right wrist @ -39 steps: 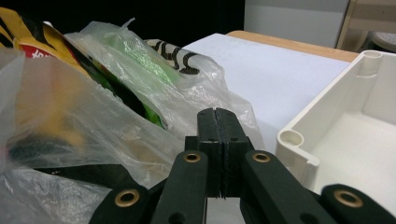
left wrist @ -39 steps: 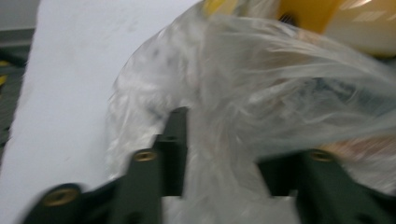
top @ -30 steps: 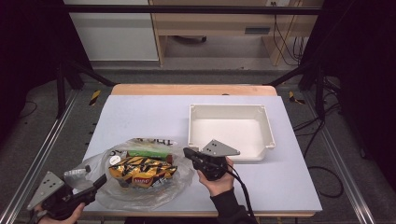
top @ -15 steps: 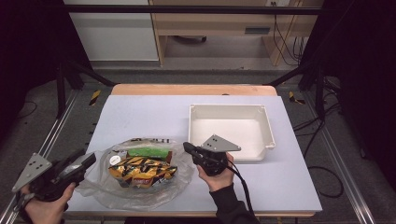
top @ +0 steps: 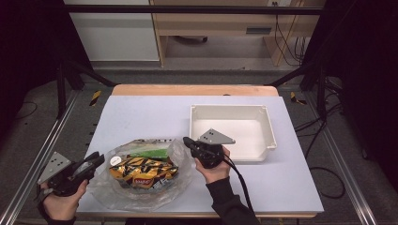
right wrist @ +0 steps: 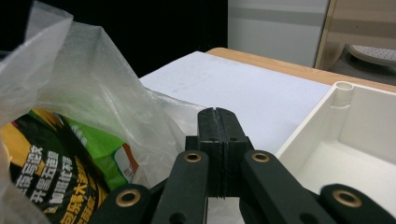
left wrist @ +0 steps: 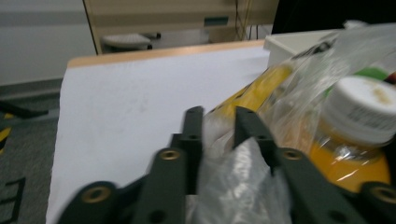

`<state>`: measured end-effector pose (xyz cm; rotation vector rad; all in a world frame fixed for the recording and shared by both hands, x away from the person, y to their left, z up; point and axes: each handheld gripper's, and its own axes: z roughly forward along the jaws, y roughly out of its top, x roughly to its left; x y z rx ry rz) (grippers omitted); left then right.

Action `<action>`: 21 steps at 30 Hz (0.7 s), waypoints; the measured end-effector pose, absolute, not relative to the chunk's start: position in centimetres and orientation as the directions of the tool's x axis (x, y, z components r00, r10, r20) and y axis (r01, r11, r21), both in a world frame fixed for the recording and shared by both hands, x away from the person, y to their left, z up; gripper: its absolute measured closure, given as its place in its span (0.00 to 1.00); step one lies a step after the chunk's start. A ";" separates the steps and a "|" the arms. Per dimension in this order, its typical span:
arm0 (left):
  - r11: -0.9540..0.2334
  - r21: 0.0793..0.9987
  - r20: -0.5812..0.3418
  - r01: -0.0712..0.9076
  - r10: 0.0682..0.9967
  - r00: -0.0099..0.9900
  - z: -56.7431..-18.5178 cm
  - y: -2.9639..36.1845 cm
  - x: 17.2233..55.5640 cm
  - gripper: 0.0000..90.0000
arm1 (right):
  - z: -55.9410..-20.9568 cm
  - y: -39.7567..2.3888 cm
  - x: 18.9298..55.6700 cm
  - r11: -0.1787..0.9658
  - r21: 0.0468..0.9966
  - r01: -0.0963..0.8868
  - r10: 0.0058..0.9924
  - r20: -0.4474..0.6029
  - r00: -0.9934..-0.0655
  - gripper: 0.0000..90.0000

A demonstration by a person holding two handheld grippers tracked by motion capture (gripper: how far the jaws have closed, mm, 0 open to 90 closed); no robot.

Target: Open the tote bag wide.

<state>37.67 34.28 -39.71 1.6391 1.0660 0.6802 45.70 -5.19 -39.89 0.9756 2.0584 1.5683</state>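
**Both grippers at the clear plastic bag of snacks**

High view, lower left of the frame: the left gripper point(top: 94, 161) sits at the left rim of the clear plastic bag point(top: 180, 159), held in a hand point(top: 61, 204) coming in from the bottom edge. In the left gripper view, its jaws have just been closing, and a fold of the bag's film point(left wrist: 236, 182) lies between them. A narrow gap remains between the jaw tips; whether the pads truly press the film cannot be told.

High view, centre of the frame: the right gripper point(top: 187, 142) is at the bag's right rim, in a hand point(top: 213, 171) with a dark sleeve. In the right gripper view, its jaws stand clenched flat together, and the bag's film point(right wrist: 93, 84) rises at the left of that frame, beside the jaws. A pinch on the film cannot be made out there.

The bag lies on the white table top point(top: 141, 117), in the lower-left half of the high view. Inside it: a yellow-and-black snack packet point(top: 141, 171), a green packet point(top: 150, 153) behind it, and a white-capped jar point(left wrist: 362, 112) at the right of the left gripper view.

A white tray point(top: 231, 131) stands right of centre in the high view, just behind the right gripper.
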 end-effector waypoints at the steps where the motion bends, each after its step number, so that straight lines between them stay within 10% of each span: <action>1: -0.093 0.955 -0.056 0.283 0.877 0.477 -39.3 34.0 37.3 0.69 | -39.8 -5.3 45.8 0.136 0.944 0.299 0.715 0.115 -0.690 1.00; 7: -0.152 0.951 -0.010 0.270 0.857 0.515 -39.3 32.8 37.4 0.57 | -39.6 -5.1 45.8 0.130 0.945 0.301 0.710 0.123 -0.693 1.00; 13: -0.141 0.944 -0.045 0.300 0.843 0.536 -39.4 32.7 37.4 0.75 | -39.3 -4.9 45.7 0.141 0.946 0.292 0.703 0.112 -0.703 1.00; 15: -0.149 0.932 -0.053 0.330 0.844 0.533 -39.5 32.6 37.3 0.97 | -39.1 -4.9 45.6 0.138 0.947 0.290 0.701 0.113 -0.704 1.00; 21: -0.156 0.935 -0.013 0.317 0.881 0.472 -39.6 32.8 37.9 1.00 | -38.9 -4.7 45.9 0.138 0.948 0.288 0.705 0.111 -0.701 1.00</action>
